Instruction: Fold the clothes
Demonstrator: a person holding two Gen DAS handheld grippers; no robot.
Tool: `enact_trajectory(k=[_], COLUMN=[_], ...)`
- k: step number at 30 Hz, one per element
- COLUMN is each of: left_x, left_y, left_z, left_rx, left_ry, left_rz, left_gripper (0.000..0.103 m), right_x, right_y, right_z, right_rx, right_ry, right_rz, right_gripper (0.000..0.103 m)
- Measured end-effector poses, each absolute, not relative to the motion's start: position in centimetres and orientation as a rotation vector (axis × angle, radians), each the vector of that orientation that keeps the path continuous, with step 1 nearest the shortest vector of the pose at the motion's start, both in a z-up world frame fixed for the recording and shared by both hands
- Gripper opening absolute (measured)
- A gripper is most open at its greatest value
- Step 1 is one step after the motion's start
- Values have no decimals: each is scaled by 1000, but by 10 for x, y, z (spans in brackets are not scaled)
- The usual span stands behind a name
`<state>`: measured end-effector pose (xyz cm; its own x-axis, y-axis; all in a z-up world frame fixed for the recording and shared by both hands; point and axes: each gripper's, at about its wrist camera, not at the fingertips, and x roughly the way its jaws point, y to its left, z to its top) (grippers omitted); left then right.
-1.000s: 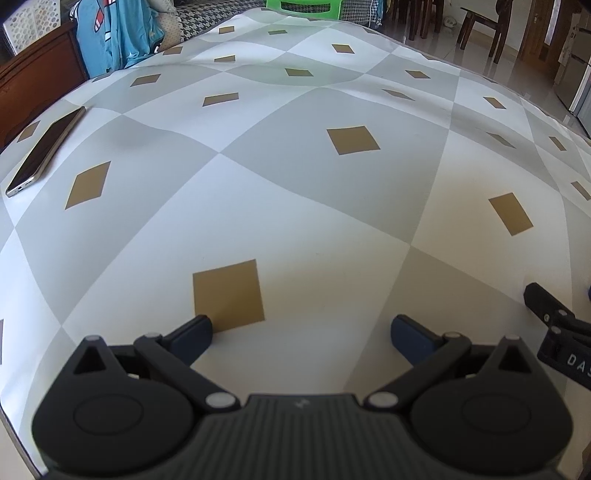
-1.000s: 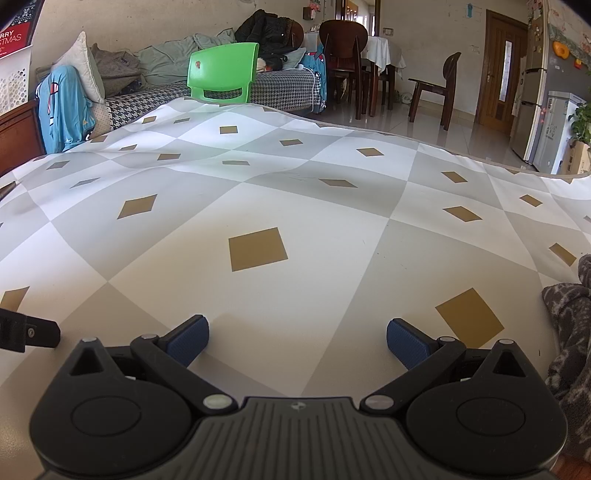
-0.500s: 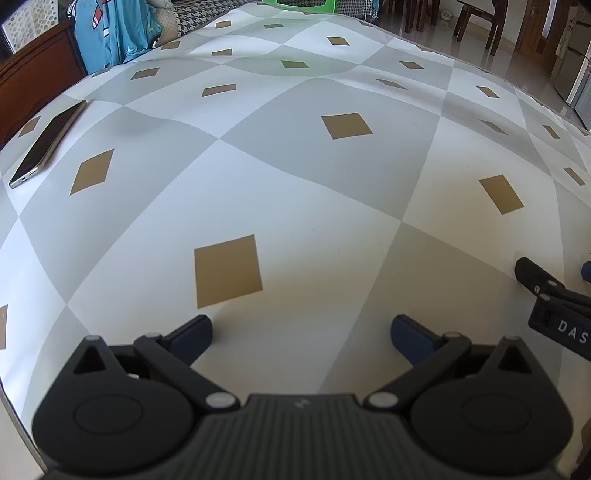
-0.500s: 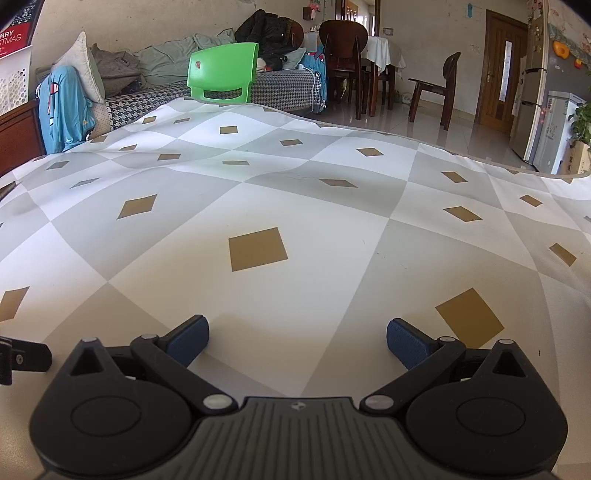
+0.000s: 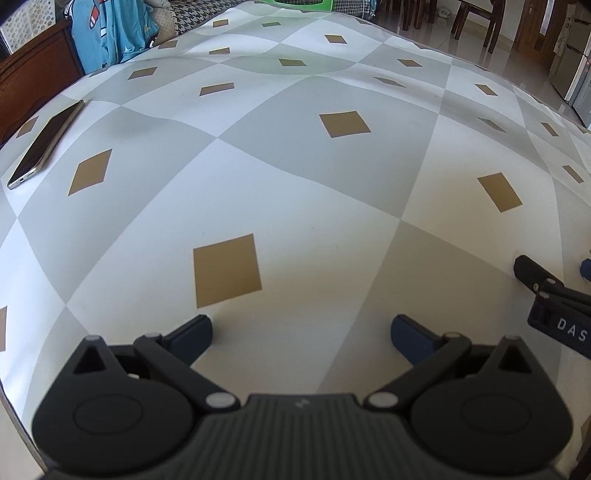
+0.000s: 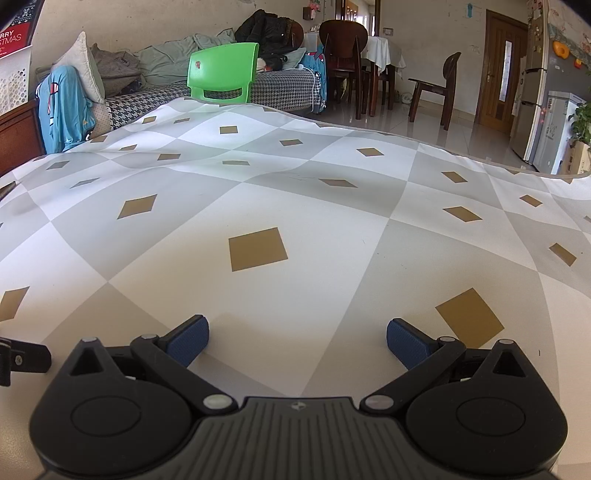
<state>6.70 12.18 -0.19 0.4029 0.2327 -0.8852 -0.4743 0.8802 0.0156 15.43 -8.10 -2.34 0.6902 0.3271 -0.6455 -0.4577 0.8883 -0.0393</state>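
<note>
Both tools wide apart, nothing held

Left tool [image 5: 301, 328] and right tool [image 6: 297, 334] hover empty above the checked bench [image 5: 295, 177]; phone [image 5: 46, 144] at left edge of frame. No garment shows in either view, so fetching one looks like the next move.

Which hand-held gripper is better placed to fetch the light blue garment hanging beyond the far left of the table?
Left, probably. The open left hand-held gripper is on the same side as the light blue garment; the right hand-held gripper, also open, sits further right, farther from it.
</note>
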Motion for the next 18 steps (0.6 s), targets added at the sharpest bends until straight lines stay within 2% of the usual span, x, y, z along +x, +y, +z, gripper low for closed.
enact_trajectory(k=[18], left_x=[72], left_y=[121], left_z=[0], left_rx=[-351], left_ry=[1130], left_rz=[562], left_gripper=[103], right_x=[154], right_y=[-81], right_z=[-23], right_rx=[-204], right_ry=[679], right_rz=[442], right_gripper=[102])
